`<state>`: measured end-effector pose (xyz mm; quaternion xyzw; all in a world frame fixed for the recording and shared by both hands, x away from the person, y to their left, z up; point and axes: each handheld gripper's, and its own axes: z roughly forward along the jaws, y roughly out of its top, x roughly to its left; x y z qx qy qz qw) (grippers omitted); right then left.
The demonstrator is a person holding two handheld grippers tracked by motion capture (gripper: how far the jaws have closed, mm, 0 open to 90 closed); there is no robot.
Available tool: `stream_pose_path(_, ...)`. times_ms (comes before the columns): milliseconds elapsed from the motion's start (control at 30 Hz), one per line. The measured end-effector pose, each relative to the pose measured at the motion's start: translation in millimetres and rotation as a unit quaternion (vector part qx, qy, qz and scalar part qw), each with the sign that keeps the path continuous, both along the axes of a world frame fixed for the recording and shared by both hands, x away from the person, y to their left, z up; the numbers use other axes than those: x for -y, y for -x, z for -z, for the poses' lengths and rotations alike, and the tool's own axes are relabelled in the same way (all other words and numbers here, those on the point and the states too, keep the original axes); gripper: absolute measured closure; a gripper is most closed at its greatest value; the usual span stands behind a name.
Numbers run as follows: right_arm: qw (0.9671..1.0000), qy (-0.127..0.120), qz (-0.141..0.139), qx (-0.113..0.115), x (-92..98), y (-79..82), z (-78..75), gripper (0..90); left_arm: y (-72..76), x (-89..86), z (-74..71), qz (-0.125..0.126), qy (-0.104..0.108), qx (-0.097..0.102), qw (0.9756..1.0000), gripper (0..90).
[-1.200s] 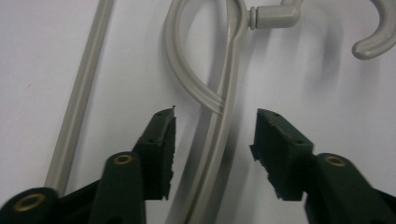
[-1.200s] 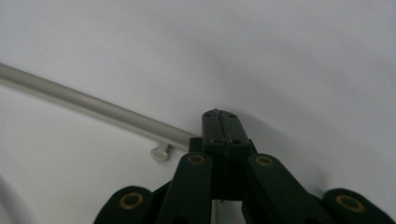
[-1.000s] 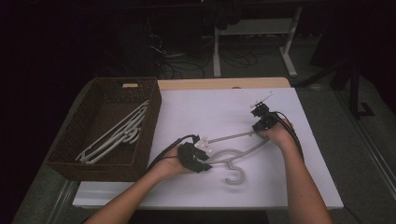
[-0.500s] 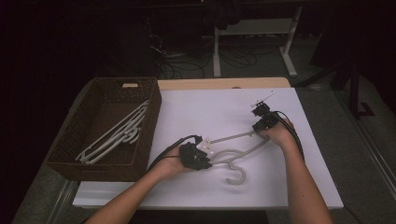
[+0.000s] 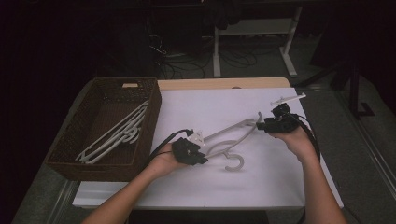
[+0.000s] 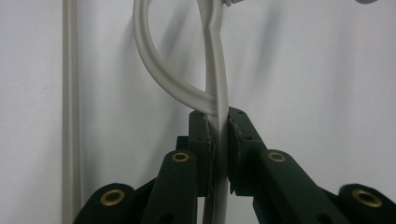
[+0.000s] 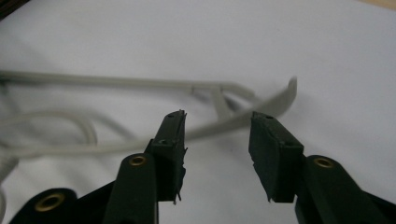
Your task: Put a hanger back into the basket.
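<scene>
A pale grey plastic hanger [image 5: 232, 129] lies across the white table top [image 5: 280, 186], its hook [image 5: 235, 164] toward the front. My left gripper [image 5: 200, 142] is shut on one end of the hanger [image 6: 215, 79], whose thin edge is pinched between the pads of the left gripper [image 6: 219, 128]. My right gripper [image 5: 261, 124] is at the hanger's other end, jaws open. In the right gripper view the right gripper [image 7: 217, 126] holds nothing, and the hanger's curved arm [image 7: 233, 122] runs just beyond the tips.
A dark wicker basket [image 5: 155, 108] stands at the left edge of the table with several pale hangers [image 5: 116, 134] in it. A light clip-like piece [image 5: 288, 98] lies behind the right hand. Desk legs and cables stand beyond the far edge.
The right gripper has drawn back a little to the right, off the hanger's end. The left hand and the hanger have barely moved.
</scene>
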<state>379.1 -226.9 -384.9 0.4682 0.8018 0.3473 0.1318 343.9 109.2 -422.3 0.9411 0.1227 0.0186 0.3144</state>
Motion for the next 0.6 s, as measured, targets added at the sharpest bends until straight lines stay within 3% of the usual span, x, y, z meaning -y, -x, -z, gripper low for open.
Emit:
stream_pose_path(233, 0.999, -0.026, -0.027, 0.024, -3.3, 37.2, 5.5, 40.9, -3.5, -10.6, -27.7, -0.027, 0.027, -0.013, 0.9992, 82.0)
stream_pose_path(433, 0.9978, -0.025, -0.048, 0.038, -11.0, 58.3, 14.6, 31.8, -7.1, -19.8, -69.1, -0.057, 0.038, -0.011, 0.9976, 82.0)
stream_pose_path(600, 0.9967, -0.026, -0.064, 0.043, -14.5, 67.1, 19.4, 27.9, -13.8, -37.7, -106.9, -0.076, 0.049, -0.006, 0.9959, 82.0)
